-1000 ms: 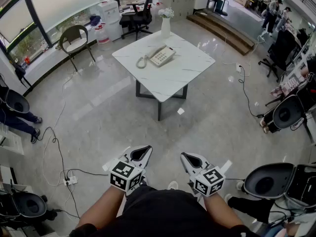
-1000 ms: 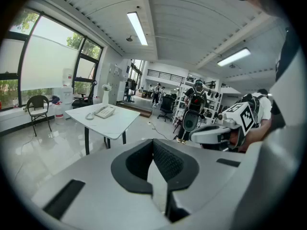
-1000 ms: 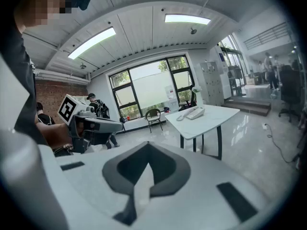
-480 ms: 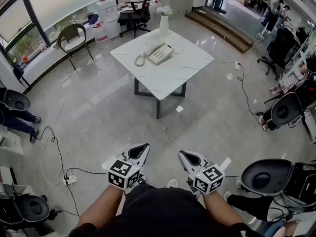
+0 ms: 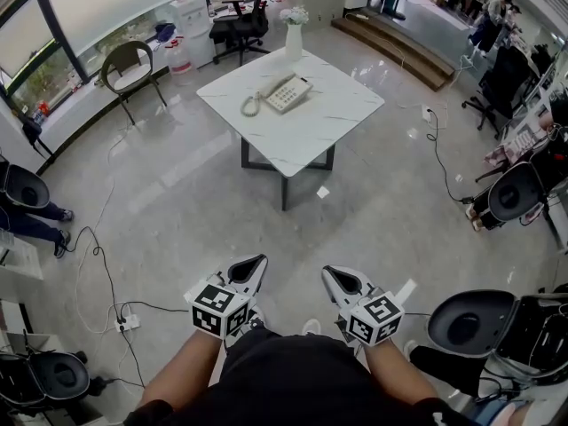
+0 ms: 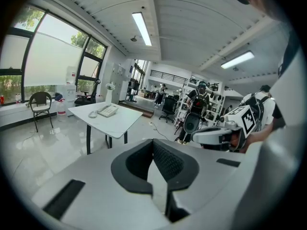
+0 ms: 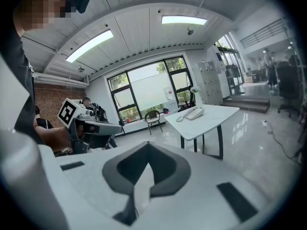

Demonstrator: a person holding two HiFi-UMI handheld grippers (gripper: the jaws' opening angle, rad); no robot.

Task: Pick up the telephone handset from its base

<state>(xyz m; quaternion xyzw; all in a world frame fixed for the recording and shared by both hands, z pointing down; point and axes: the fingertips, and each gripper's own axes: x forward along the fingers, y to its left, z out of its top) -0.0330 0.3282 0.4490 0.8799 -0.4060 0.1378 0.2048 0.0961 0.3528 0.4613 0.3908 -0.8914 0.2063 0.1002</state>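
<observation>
The beige telephone (image 5: 287, 92) sits on a white marble-top table (image 5: 319, 127) far ahead of me, its handset lying on the base and a coiled cord (image 5: 251, 106) beside it. The left gripper view shows the phone (image 6: 107, 110) small on the table (image 6: 115, 123). It is just as small and distant, phone (image 7: 194, 113), in the right gripper view. My left gripper (image 5: 251, 267) and right gripper (image 5: 335, 278) hang close to my body over the floor, both shut with nothing in them. Each gripper view shows its jaws meeting at the tips.
A white vase with flowers (image 5: 293, 35) stands at the table's far corner. A metal chair (image 5: 133, 67) and an office chair (image 5: 241, 27) stand behind the table. Cables and a power strip (image 5: 129, 324) lie on the floor at left. Black seats (image 5: 469, 323) flank me.
The head view has shifted slightly, so the table sits a little higher in the picture. Both grippers stay where they were, shut.
</observation>
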